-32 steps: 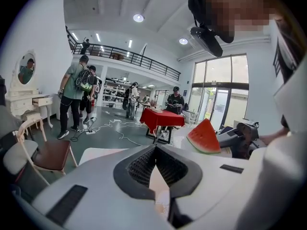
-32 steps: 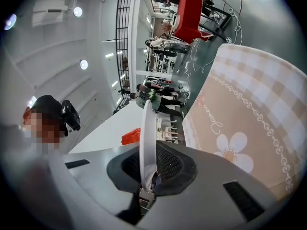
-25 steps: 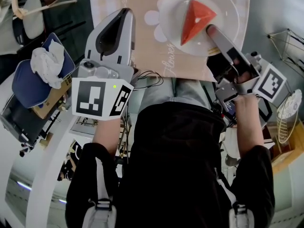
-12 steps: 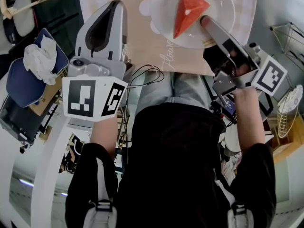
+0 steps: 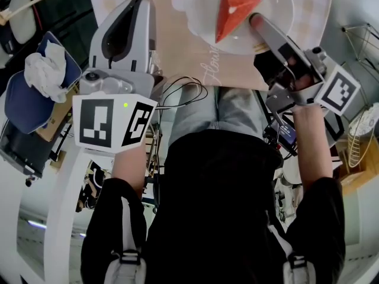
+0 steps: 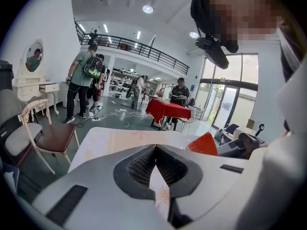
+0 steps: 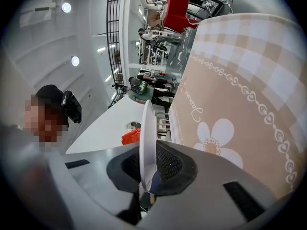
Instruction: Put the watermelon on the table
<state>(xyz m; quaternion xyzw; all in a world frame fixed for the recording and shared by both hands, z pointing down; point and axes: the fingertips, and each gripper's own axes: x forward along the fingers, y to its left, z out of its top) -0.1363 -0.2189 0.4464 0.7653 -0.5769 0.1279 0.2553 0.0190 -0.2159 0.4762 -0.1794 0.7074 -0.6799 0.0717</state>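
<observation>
Grey plastic right gripper (image 5: 256, 23): clenched on near rim of round white plate (image 5: 278, 2), rim pinched edge-on between ribbed black pads (image 7: 170, 164). Grip on one side only, rest of plate cantilevered out.

Red triangular watermelon wedge (image 5: 234, 10): sits loose on plate near centre, narrow end toward the body, nothing pinning it.

Plate hangs over beige checked tablecloth with white flower print (image 5: 177, 46) covering the table (image 6: 110, 140). Cannot tell whether underside touches cloth yet.

Grey plastic left gripper (image 5: 136, 2): jaws together at the tips, nothing between them, parked over cloth just left of plate, apart from it.

Blue pouch with crumpled white tissue (image 5: 35, 87): well off to the left, no conflict.

Likely step in hand: set-down of plate plus wedge.

To do it well:
- Keep plate level; any droop at free side probably sends wedge sliding.
- Lower slow and straight, no roll of wrist.
- Land plate fully on cloth, well in from near table edge.
- Unclench only once plate bears flat on its own.
- Back out low along the rim line, no lift, so rim does not get flicked.
- Keep left gripper clear, or ready to steady far rim if plate tips.
</observation>
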